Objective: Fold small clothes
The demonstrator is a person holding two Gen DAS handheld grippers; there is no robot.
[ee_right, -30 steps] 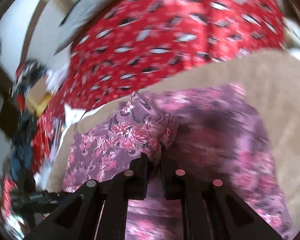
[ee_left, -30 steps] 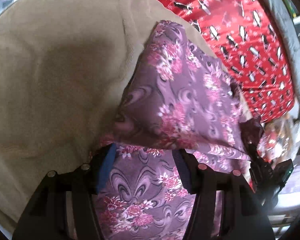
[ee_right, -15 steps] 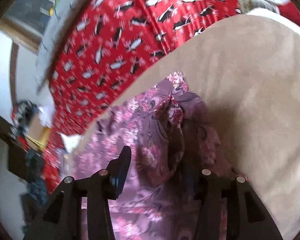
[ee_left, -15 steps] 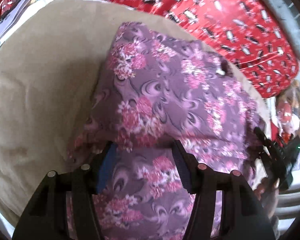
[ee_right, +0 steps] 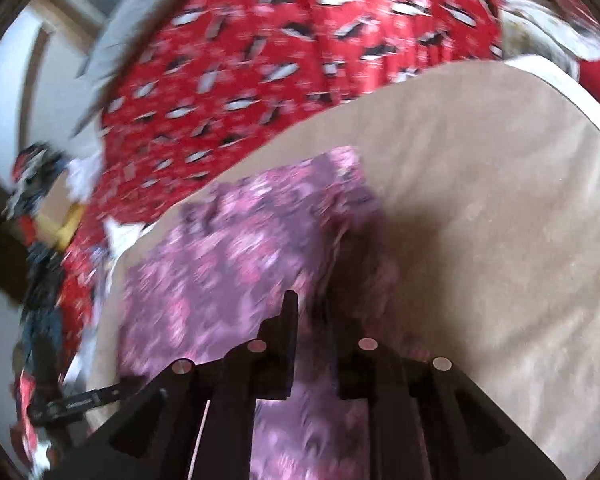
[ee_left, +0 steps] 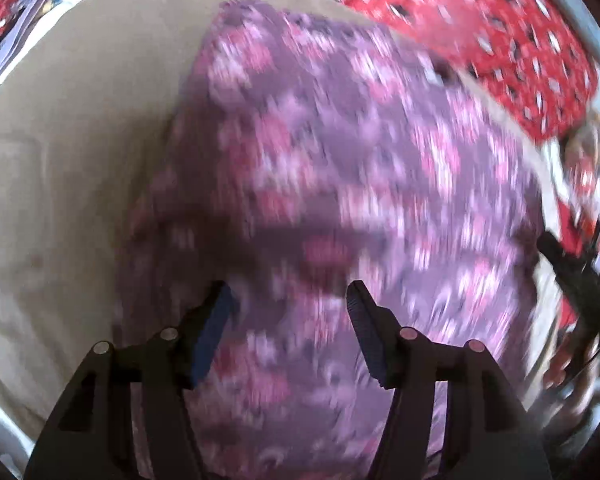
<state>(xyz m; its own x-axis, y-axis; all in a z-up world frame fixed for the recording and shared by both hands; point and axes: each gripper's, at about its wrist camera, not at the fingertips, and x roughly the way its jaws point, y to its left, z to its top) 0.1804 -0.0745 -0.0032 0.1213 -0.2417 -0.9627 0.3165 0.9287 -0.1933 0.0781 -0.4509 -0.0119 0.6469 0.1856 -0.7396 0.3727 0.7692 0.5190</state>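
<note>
- Left wrist view: we see one purple floral garment (ee_left: 340, 168) lying across the middle of the frame on a beige cushion (ee_left: 72, 140), with a red penguin-print cloth (ee_left: 480, 20) along the top right.
- Our left tongs (ee_left: 290, 300) sit low in the frame with the jaws apart and opening a little more; the garment lies under the gap, but the pads don't look pressed on it.
- In the right wrist view, our right tongs (ee_right: 314, 312) are at bottom centre, jaws opening with a narrow gap. A raised fold of the garment (ee_right: 240, 252) runs right up to that gap; it's too blurry to say for sure, but it doesn't look pinched.
- Handling guess: thin, light, floppy fabric, probably a bit slick. It'll sag and bunch, so we'd take it by a hem or corner, one with each tongs, never mid-panel.
- Count: one garment to fold that we can make out, one cushion, one red cloth, two tongs. There's clutter at the left edge of the right wrist view, too smeared to count.
</note>
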